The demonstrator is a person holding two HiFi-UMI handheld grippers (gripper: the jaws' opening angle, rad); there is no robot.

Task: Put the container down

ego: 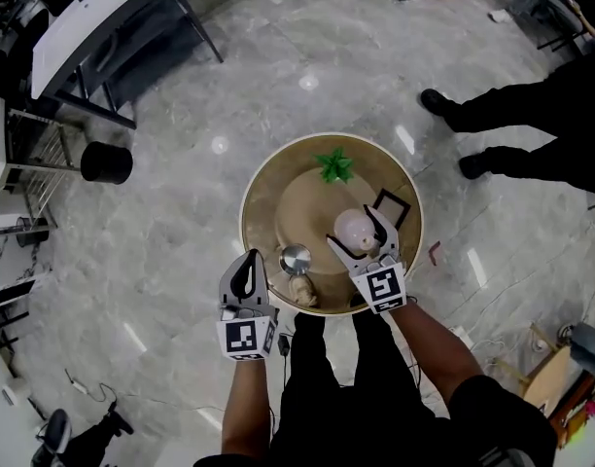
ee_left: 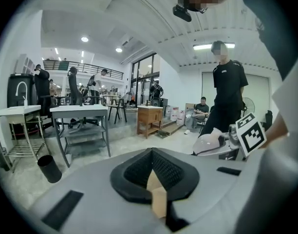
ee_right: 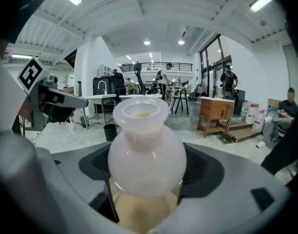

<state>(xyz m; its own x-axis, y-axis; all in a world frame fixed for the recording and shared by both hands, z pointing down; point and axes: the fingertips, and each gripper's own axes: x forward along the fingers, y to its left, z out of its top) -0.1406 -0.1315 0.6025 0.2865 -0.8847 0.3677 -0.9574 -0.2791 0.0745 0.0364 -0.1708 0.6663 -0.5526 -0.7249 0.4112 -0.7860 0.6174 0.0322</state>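
The container, a pale pink round-bellied vase [ego: 354,228] with a wide neck, stands upright over the right part of the round tan table [ego: 268,197]. My right gripper [ego: 352,228] is shut on the vase, one jaw on each side of its belly. In the right gripper view the vase [ee_right: 146,150] fills the gap between the black pads [ee_right: 197,172], with tan tabletop below it. Whether its base touches the table I cannot tell. My left gripper [ego: 247,276] hovers at the table's near left edge, shut and holding nothing; its closed pads [ee_left: 139,172] show in the left gripper view.
On the table are a green star-shaped ornament [ego: 334,165], a small black frame [ego: 392,207], a shiny metal bowl [ego: 296,258] and a small beige figurine [ego: 301,288]. A person's legs [ego: 511,129] stand at the right. A black bin [ego: 106,162] and a white desk [ego: 93,13] are at the left.
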